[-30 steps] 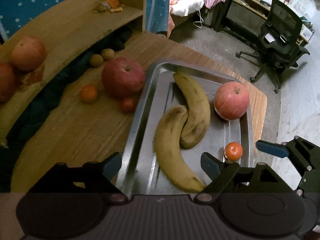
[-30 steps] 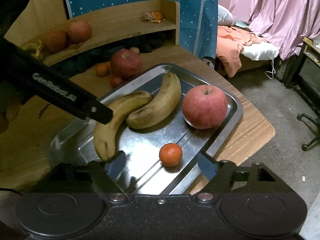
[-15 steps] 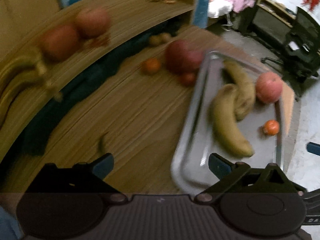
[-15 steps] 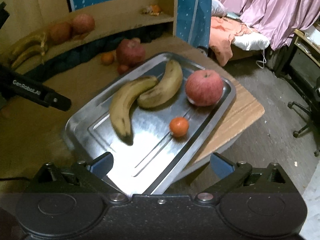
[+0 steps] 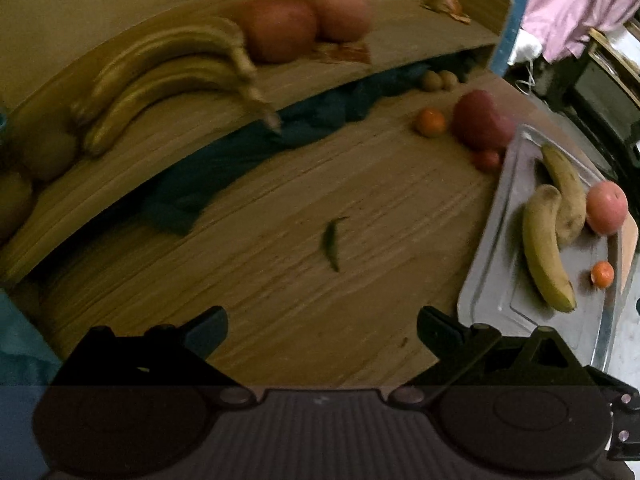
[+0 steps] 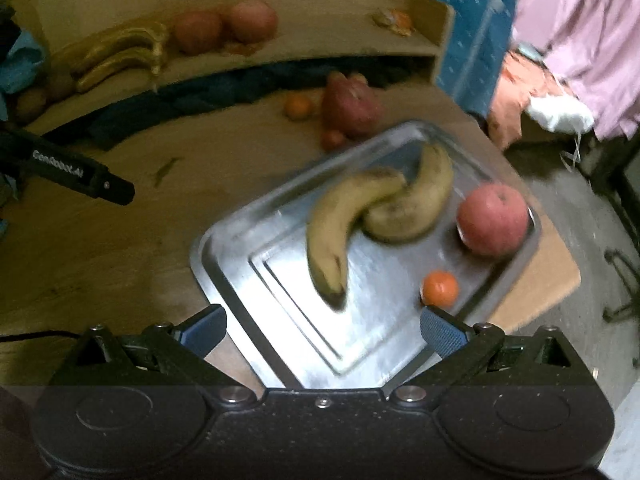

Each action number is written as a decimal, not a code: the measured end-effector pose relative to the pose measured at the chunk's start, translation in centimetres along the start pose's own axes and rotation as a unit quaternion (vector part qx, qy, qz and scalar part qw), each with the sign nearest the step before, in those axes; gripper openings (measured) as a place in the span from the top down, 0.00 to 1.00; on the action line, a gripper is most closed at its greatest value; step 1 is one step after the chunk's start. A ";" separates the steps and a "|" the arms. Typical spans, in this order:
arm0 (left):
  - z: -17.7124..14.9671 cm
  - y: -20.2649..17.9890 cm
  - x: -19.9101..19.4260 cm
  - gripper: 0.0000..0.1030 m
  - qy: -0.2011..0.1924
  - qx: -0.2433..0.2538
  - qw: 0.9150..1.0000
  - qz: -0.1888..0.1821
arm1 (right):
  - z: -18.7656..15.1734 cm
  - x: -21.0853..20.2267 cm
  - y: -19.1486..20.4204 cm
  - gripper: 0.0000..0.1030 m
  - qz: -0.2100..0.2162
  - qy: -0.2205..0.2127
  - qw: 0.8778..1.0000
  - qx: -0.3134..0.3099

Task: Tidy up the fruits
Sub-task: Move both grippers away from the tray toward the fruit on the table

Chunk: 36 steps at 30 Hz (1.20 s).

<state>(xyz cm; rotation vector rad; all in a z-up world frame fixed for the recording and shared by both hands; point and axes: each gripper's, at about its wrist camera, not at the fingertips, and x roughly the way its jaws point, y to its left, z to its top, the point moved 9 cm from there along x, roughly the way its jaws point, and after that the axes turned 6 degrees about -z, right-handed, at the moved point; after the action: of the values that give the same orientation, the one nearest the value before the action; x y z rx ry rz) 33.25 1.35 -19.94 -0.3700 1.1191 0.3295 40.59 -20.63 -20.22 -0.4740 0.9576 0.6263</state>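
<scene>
A steel tray (image 6: pixel 256 248) (image 5: pixel 486 256) on the wooden table holds two bananas (image 6: pixel 340 224) (image 5: pixel 544 248), a red apple (image 6: pixel 492 224) (image 5: pixel 606 208) and a small orange (image 6: pixel 440 288) (image 5: pixel 602 274). Beyond the tray lie another red apple (image 6: pixel 350 106) (image 5: pixel 482 120), an orange (image 5: pixel 430 122) and a small red fruit (image 5: pixel 486 160). On the shelf sit a bunch of bananas (image 5: pixel 168 76) and two apples (image 5: pixel 280 28). My left gripper (image 5: pixel 322 330) hangs open over bare table, left of the tray. My right gripper (image 6: pixel 322 330) is open above the tray's near corner, holding nothing.
A green chili (image 5: pixel 332 242) lies on the table (image 5: pixel 280 300) mid-way. A dark blue cloth (image 5: pixel 240 152) is stuffed under the shelf (image 5: pixel 380 60). Two small brown fruits (image 5: pixel 438 80) lie by it. Peel scraps (image 5: pixel 446 4) sit at the shelf's right end. Floor drops off right of the table.
My left gripper has swung left, off the tray and over bare table, bringing the shelf bananas into view. My right gripper has pulled back and up from the tray. Both stay open.
</scene>
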 end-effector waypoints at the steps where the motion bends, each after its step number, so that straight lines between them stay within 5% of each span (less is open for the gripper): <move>1: 0.0 0.2 0.0 0.00 -0.002 -0.004 1.000 0.001 | 0.5 -0.1 0.2 0.01 -0.001 -0.009 1.000 -0.006; 15: 0.2 0.6 0.2 0.00 -0.006 -0.035 0.999 0.011 | 3.8 -0.2 0.8 0.01 0.011 -0.067 0.997 -0.042; 36: 5.9 -5.0 3.5 0.00 0.001 0.009 1.000 0.010 | 6.5 3.5 -2.5 0.01 0.038 -0.066 0.997 -0.029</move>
<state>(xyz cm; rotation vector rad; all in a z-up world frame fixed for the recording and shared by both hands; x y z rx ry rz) 41.59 -0.26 -20.28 -0.3431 1.1280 0.3359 47.67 -17.42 -19.76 -0.4435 0.8366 0.7465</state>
